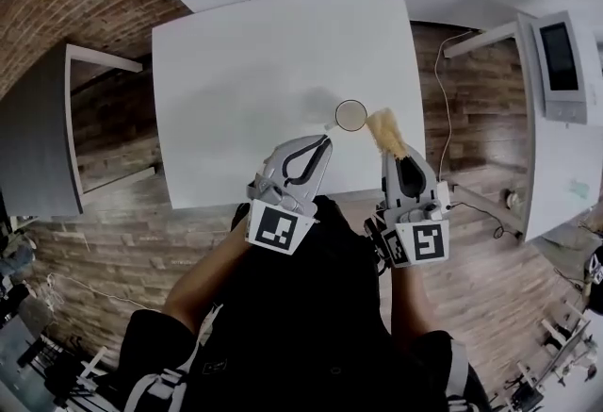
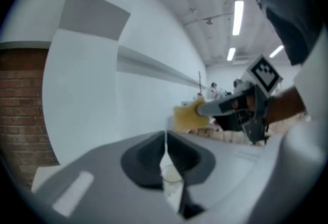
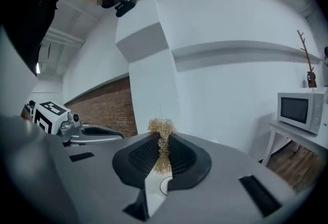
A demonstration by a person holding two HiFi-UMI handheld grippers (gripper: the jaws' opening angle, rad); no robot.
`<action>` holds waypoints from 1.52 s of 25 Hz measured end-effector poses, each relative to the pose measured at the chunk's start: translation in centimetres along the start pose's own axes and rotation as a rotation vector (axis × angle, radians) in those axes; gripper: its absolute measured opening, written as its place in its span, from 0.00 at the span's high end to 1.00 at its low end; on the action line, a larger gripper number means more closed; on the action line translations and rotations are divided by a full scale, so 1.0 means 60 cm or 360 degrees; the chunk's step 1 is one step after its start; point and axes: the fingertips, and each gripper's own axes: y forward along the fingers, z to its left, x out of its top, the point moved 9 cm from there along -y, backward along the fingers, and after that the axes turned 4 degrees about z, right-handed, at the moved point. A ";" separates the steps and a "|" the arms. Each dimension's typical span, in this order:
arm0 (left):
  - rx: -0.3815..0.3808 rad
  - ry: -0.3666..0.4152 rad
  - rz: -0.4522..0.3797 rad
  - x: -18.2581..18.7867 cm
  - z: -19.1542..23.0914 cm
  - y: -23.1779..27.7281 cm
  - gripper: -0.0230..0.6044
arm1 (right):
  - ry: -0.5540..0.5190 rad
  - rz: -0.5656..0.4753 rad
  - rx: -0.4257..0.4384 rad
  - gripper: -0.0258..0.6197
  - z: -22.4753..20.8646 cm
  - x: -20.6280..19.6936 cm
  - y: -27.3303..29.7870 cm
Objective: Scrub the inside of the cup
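Observation:
A small clear cup (image 1: 350, 115) stands on the white table (image 1: 236, 71), near its front right corner. My right gripper (image 1: 394, 148) is shut on a straw-coloured fibrous scrubber (image 1: 384, 129), which hangs just right of the cup and level with its rim. In the right gripper view the scrubber (image 3: 162, 141) is pinched between the jaws, with the cup rim (image 3: 166, 185) below it. My left gripper (image 1: 325, 139) is just short of the cup on its near left, jaws together and empty. The left gripper view shows the cup (image 2: 171, 174) beyond the shut jaws and the scrubber (image 2: 187, 117) to the right.
A microwave (image 1: 562, 66) sits on a white counter (image 1: 537, 165) to the right, with a cable on the wood floor between. A grey cabinet (image 1: 38, 137) stands to the left. The table's front edge (image 1: 283, 198) runs just under both grippers.

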 end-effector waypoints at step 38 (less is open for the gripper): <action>0.0131 -0.0014 -0.0171 0.025 -0.021 -0.025 0.96 | 0.0062 -0.0115 -0.0006 0.91 0.039 -0.016 -0.040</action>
